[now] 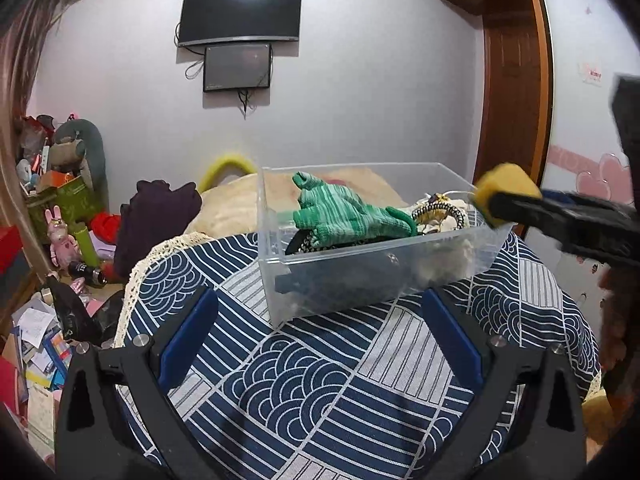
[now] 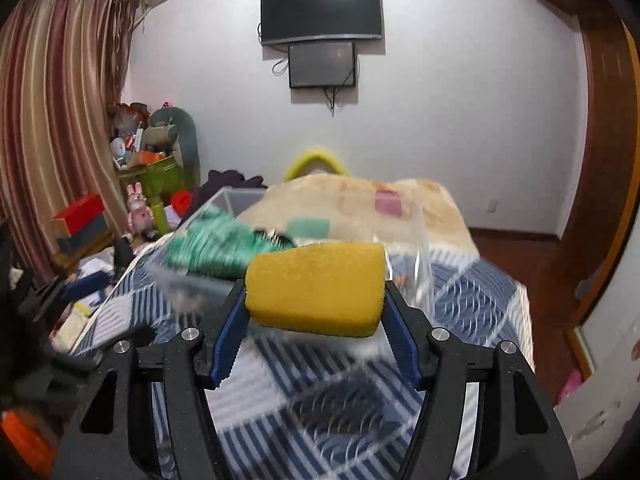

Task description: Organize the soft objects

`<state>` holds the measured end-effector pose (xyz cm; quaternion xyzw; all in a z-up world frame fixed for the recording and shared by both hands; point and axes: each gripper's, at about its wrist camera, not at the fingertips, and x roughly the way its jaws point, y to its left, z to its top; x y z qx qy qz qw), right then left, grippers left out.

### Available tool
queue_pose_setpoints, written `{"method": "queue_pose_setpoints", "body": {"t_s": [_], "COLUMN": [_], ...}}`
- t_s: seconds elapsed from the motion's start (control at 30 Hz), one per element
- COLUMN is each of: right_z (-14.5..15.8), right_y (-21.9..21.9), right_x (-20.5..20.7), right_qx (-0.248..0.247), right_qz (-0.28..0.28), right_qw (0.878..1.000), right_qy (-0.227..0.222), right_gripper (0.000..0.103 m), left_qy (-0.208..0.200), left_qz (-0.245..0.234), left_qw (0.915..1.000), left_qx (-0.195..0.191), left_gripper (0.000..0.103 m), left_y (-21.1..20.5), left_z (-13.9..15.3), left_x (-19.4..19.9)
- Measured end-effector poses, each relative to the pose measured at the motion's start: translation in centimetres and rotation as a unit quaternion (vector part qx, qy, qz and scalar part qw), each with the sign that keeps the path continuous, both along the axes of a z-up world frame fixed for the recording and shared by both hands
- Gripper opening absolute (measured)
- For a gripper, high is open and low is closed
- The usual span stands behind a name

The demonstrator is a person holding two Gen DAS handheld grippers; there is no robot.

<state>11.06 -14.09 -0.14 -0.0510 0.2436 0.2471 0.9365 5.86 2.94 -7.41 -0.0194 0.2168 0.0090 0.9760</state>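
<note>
Left wrist view: left claw [image 1: 320, 334] spread wide, blue pads apart, nothing between them. It hangs over the counter [image 1: 340, 380], which wears a navy-and-white wave-pattern cloth. Clear plastic bin [image 1: 372, 276] sits on the cloth just ahead of the claw. Inside: green striped glove [image 1: 340, 212] on top, a black-and-white braided cord [image 1: 440, 212] toward the right end, darker stuff below that I can't identify through the wall. Right claw [image 1: 496, 206] comes in from the right, pinching a yellow sponge [image 1: 506, 192] at the bin's right rim; can't tell if the sponge touches the rim. Wall-mounted TV [image 1: 240, 12] behind, clutter on the floor at left.

Right wrist view: right claw [image 2: 316, 312] pressed onto the yellow sponge [image 2: 316, 288], a blue pad on each side, sponge lying crosswise between them. Scene below is motion-blurred. Bin [image 2: 240, 200] ahead and slightly left, green glove [image 2: 212, 246] showing in it, just beyond the sponge. Counter [image 2: 340, 400] cloth below. Beige blanket on the bed [image 2: 360, 200] behind the bin, striped curtain [image 2: 60, 100] at left, TV [image 2: 320, 12] on the far wall.
</note>
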Motion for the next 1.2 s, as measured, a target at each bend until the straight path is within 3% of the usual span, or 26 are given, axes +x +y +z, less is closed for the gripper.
{"method": "queue_pose_setpoints", "body": {"t_s": [0.1,0.27,0.4,0.7,0.9,1.2], "right_z": [-0.3,-2.1,-2.8,0.0,2.4,3.6], "right_y": [1.9,4.2,4.2,1.5,-0.3,-0.7], "right_x": [1.3,3.0,3.0,-0.7,-4.0,-6.8], "right_qx": [-0.015,-0.023,-0.034,-0.005,0.021,0.032], "right_qz": [0.003,0.012,-0.004,-0.015,-0.023,-0.023], "right_qw": [1.000,0.999,0.998,1.000,0.998,0.996], "right_qy": [-0.001,0.034,0.054,0.003,-0.051,-0.086], "right_gripper": [0.061,0.063,0.084,0.085,0.103,0.103], "left_qy": [-0.010,-0.021,-0.030,-0.075,-0.097,-0.119], "left_qz": [0.004,0.008,0.011,0.008,-0.001,-0.003], "left_qw": [0.9999,0.9997,0.9994,0.9972,0.9953,0.9929], "left_qx": [0.001,-0.002,-0.009,-0.002,-0.003,-0.007], "left_gripper": [0.103,0.103,0.103,0.103,0.103,0.103], "left_y": [0.2,0.8,1.0,0.1,-0.9,-1.4], "left_z": [0.3,0.7,1.2,3.9,5.5,6.9], "left_x": [-0.3,-0.9,-1.2,-3.2,-4.6,-6.5]}}
